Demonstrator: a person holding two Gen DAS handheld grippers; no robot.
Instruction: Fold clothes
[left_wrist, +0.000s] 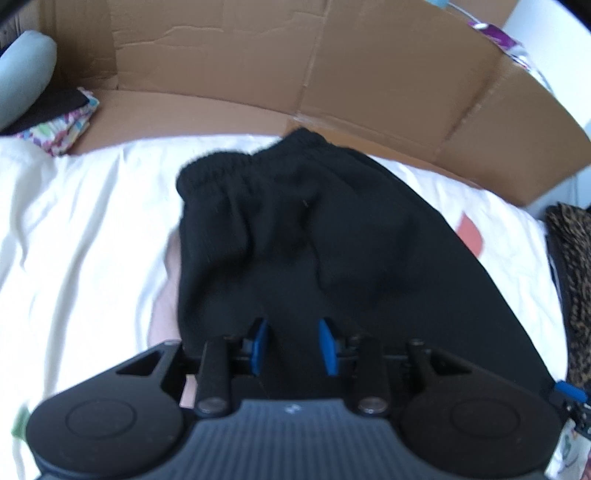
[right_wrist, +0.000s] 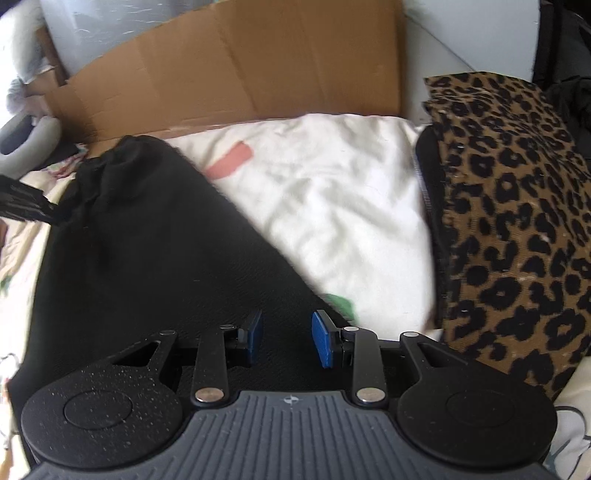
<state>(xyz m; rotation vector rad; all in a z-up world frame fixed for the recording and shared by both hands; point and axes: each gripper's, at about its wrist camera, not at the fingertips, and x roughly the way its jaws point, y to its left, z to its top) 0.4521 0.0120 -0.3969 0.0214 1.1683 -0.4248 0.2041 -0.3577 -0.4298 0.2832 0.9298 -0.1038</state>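
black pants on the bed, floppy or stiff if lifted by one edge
Probably floppy: the black pants lie in soft folds and the gathered waistband bunches. Likely thick and a bit heavy, since the fabric looks fleecy. They would probably drag on the white sheet rather than slide.

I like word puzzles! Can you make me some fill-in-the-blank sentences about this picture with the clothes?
1. The garment spread on the white sheet is ____ in colour.
2. The folded cloth at the right side has a ____ print.
3. Behind the bed stands a big flattened brown sheet of ____.
4. The pads on the gripper fingers are ____.

Missing words: black; leopard; cardboard; blue
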